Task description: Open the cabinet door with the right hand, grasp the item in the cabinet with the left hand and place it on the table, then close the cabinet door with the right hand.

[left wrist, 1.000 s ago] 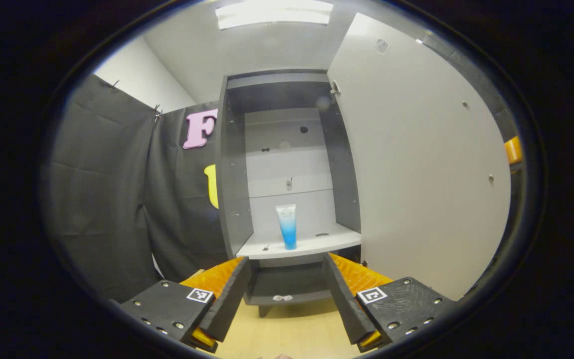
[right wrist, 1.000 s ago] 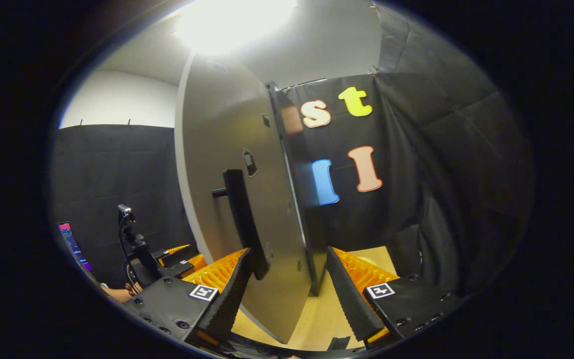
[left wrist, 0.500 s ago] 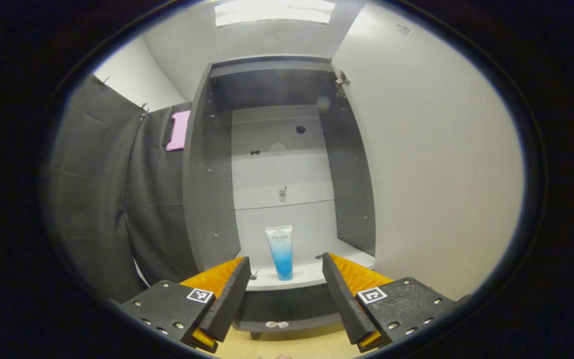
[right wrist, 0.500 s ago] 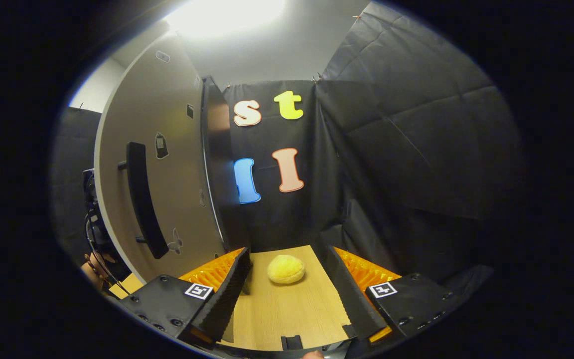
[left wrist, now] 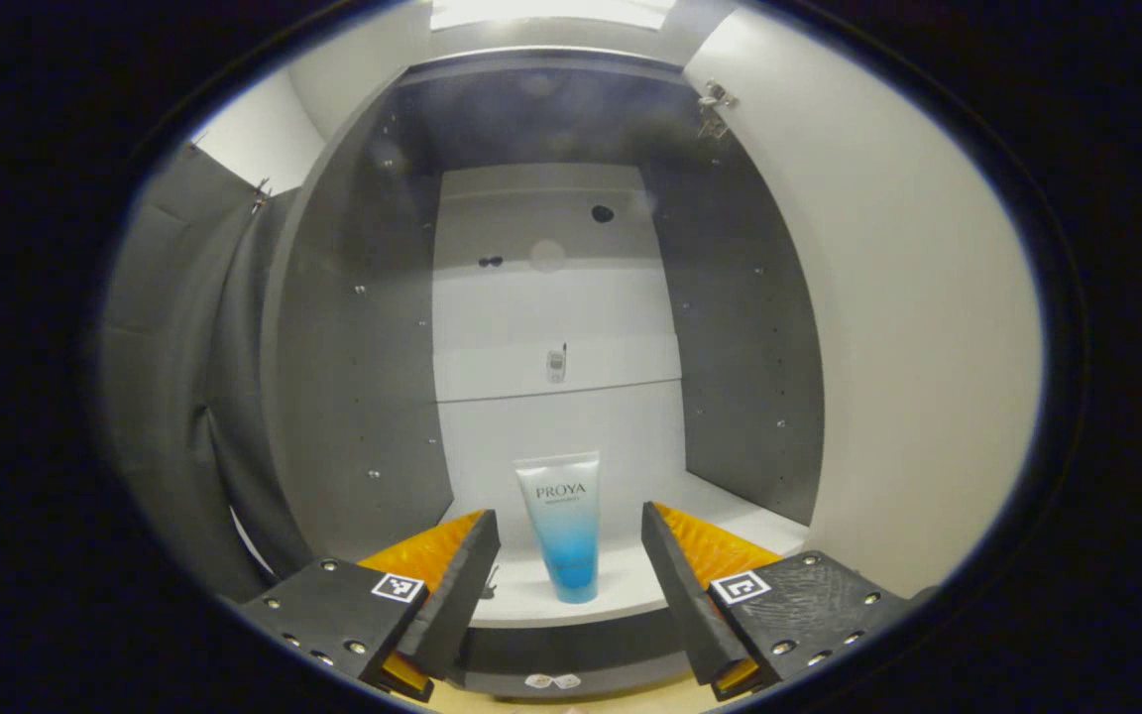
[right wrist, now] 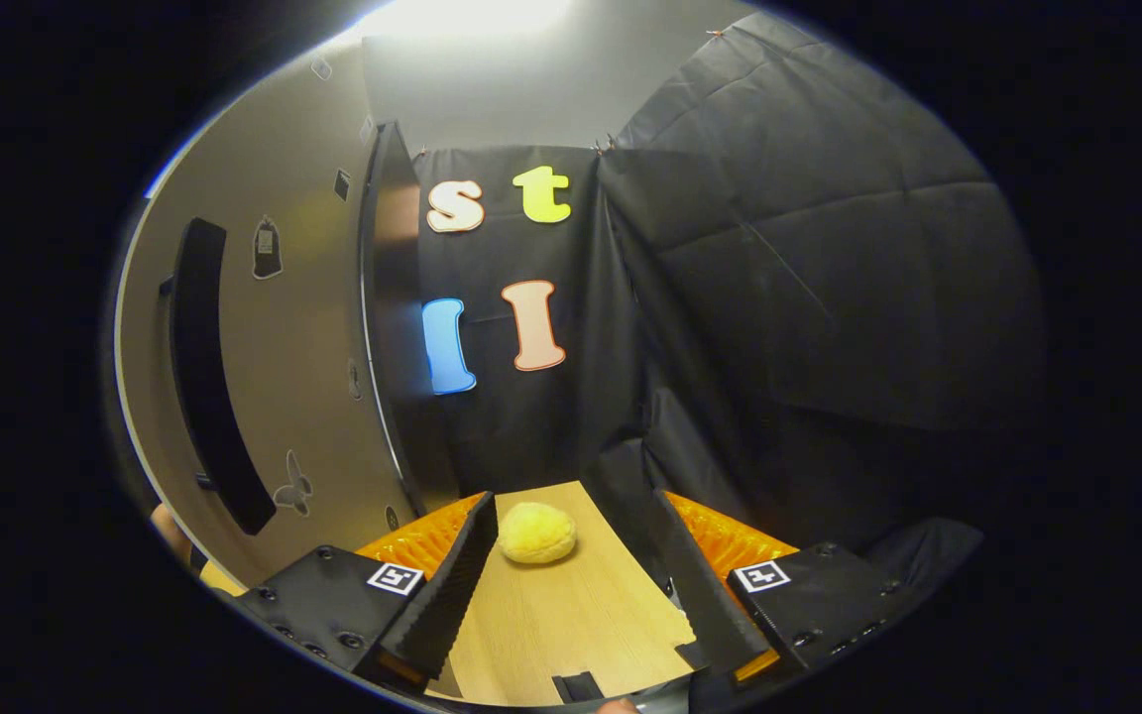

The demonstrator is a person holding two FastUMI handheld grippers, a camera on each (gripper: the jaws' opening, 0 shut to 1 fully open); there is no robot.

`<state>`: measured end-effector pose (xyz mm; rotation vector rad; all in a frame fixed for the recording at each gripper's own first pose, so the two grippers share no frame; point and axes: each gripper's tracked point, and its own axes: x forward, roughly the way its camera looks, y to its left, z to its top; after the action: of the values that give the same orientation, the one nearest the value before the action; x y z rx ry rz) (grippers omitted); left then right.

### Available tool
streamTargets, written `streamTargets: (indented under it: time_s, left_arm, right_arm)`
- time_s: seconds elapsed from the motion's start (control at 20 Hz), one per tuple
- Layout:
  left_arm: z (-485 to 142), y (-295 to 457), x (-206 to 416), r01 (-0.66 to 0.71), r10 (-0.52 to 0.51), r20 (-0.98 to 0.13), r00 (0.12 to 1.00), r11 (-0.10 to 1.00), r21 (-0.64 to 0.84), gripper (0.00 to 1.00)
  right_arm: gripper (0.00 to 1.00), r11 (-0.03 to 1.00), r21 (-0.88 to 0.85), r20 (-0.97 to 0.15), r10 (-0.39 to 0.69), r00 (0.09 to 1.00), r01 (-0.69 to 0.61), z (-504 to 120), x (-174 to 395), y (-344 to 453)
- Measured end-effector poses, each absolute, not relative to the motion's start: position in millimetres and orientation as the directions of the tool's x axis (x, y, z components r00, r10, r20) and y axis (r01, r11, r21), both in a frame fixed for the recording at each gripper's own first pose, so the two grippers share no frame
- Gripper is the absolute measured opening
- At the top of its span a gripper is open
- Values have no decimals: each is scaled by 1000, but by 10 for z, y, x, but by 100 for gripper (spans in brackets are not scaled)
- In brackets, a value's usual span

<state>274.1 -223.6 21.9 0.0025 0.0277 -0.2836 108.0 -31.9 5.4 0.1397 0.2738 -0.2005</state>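
In the left gripper view, the left gripper [left wrist: 569, 570] faces the open cabinet [left wrist: 363, 327], its 2 fingers spread wide with nothing between them but open space. The tube [left wrist: 563, 526], white at the top and blue toward the bottom, stands upright, cap down, on the white shelf [left wrist: 720, 506] inside the cabinet, seen in the gap between the fingers and touching neither. The cabinet door [left wrist: 908, 327] stands swung open at the right of this view. In the right gripper view, the right gripper [right wrist: 576, 575] is also spread wide and holds nothing; it hangs above the wooden table [right wrist: 561, 625]. A yellow rounded object [right wrist: 536, 533] lies on the table ahead of the fingers. The door's outer face, with its dark bar handle [right wrist: 204, 377], stands at the left of this view, apart from the gripper.
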Motion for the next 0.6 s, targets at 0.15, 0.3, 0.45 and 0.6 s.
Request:
streamTargets:
  time_s: [0.15,0.3,0.45,0.6]
  left_arm:
    - [106,-2257,2917,278,-277,-49,959,961,-4,87]
    - [-3,-2317,3027,293,-293,-72,953,956,-1,87]
    - [-6,-2316,3095,290,-290,-56,955,957,-11,60]
    - [5,-2324,3050,312,-313,-54,948,950,-26,55]
  right_arm:
    - [98,967,109,-296,-190,936,230,-5,1148,-257]
    - [98,966,102,-303,-196,933,236,-38,1205,-190]
    - [98,969,97,-308,-187,933,227,-66,1238,-124]
    - [98,972,93,-306,-179,935,216,-49,1262,-113]
